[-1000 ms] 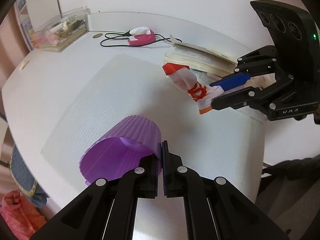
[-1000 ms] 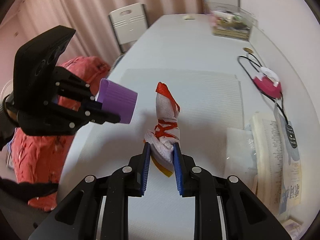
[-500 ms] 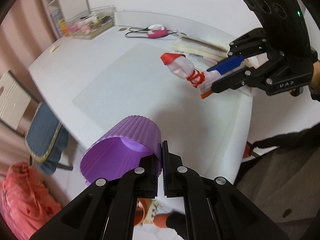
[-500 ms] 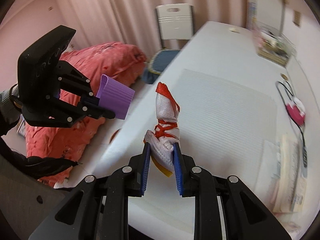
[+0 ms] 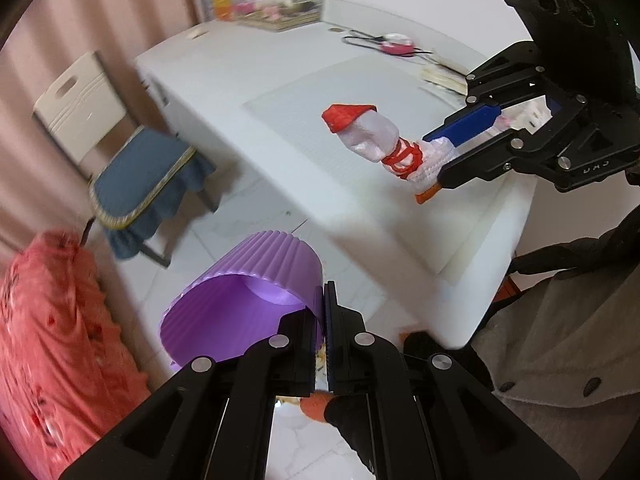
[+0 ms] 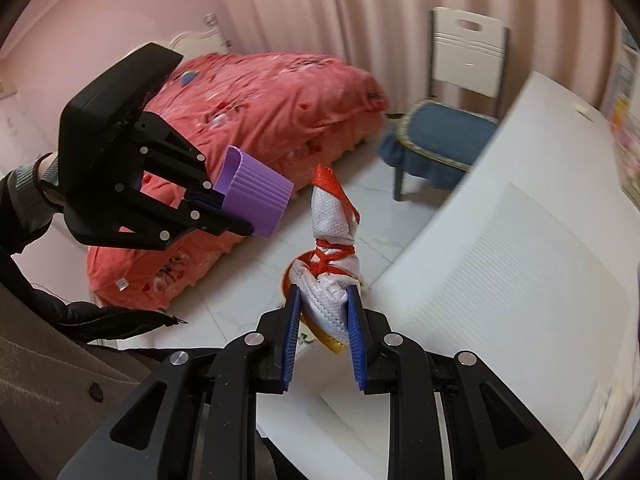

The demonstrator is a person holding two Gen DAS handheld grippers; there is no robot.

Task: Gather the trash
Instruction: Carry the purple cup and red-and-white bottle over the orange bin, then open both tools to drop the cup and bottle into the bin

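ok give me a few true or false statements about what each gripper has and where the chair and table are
1. The left gripper is shut on the rim of a purple ribbed cup. True.
2. The right gripper is open and holds nothing. False: it is shut on a white mesh bundle tied with red string.
3. The purple ribbed cup stands on the white table. False: it is held in the air, over the floor beside the table.
4. A chair with a blue cushion stands by the table's edge. True.
5. The white mesh bundle is stuffed inside the cup. False: the two are apart, one in each gripper.
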